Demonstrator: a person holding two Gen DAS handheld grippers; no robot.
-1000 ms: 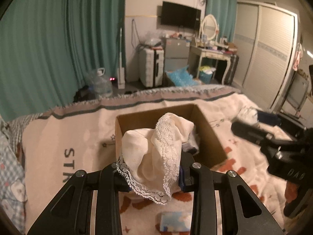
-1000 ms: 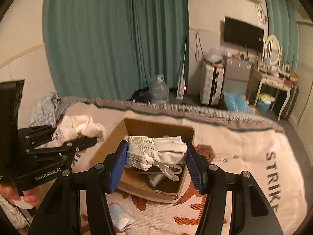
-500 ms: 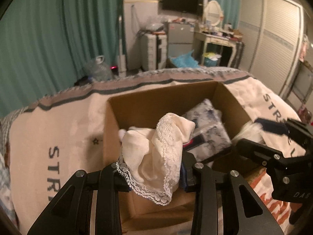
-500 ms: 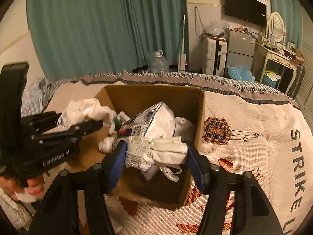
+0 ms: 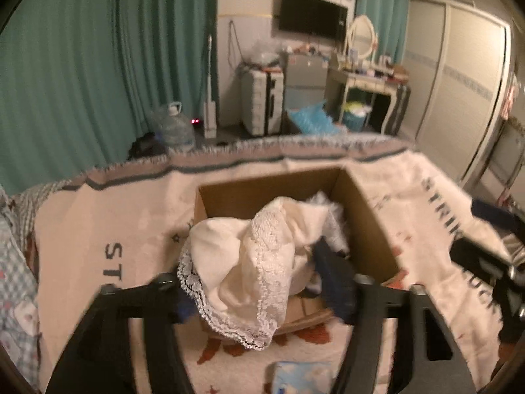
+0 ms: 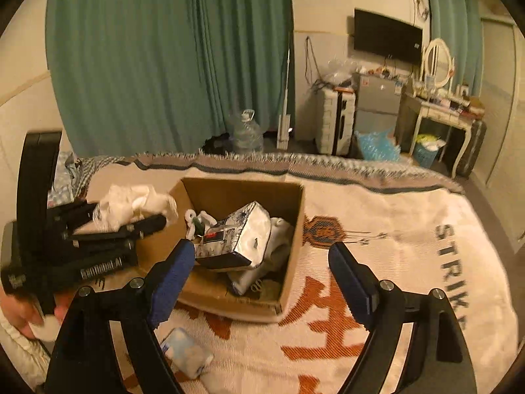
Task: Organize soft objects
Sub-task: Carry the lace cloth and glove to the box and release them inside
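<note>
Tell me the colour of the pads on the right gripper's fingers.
Blue pads on black arms, clearest in the right wrist view.

Left view is pretty smeared with motion blur. The lace cloth [image 5: 249,262] covers the near part of the box [image 5: 367,216] and the left gripper's [image 5: 262,285] left finger tip. The blanket [image 6: 410,262] lettering runs off the right edge, and the small blue packet [image 5: 302,377] is cut off at the bottom.
</note>
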